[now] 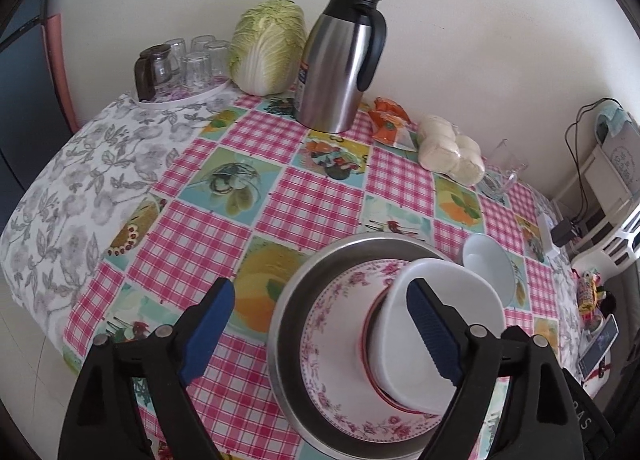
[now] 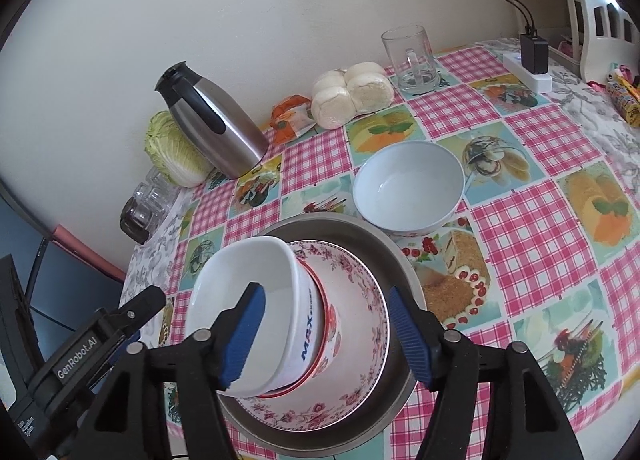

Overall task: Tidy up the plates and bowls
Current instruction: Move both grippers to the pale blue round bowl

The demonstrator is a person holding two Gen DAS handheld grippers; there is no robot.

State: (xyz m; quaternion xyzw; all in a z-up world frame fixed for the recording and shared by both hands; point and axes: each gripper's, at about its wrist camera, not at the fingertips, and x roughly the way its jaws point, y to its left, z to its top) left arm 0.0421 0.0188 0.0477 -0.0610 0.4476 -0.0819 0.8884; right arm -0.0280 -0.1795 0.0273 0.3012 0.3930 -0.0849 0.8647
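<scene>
A steel pan (image 1: 288, 324) (image 2: 400, 256) holds a pink floral plate (image 1: 332, 340) (image 2: 360, 300). On the plate a red-rimmed bowl (image 2: 330, 324) carries a white bowl (image 1: 436, 316) (image 2: 248, 272) marked MAX, tilted. A second white bowl (image 1: 490, 260) (image 2: 408, 184) stands on the cloth beside the pan. My left gripper (image 1: 326, 334) is open above the stack, its right finger (image 1: 432, 332) in front of the white bowl. My right gripper (image 2: 326, 334) is open, its jaws astride the stacked bowls' right wall; contact cannot be told.
A steel thermos (image 1: 340, 60) (image 2: 212, 120), cabbage (image 1: 268, 44), tray of glasses (image 1: 188, 64), steamed buns (image 1: 448, 148) (image 2: 352, 94), an orange packet (image 1: 388, 122) and a glass mug (image 2: 412, 60) line the wall side. A power strip (image 2: 528, 68) and snacks (image 2: 624, 96) lie at the right.
</scene>
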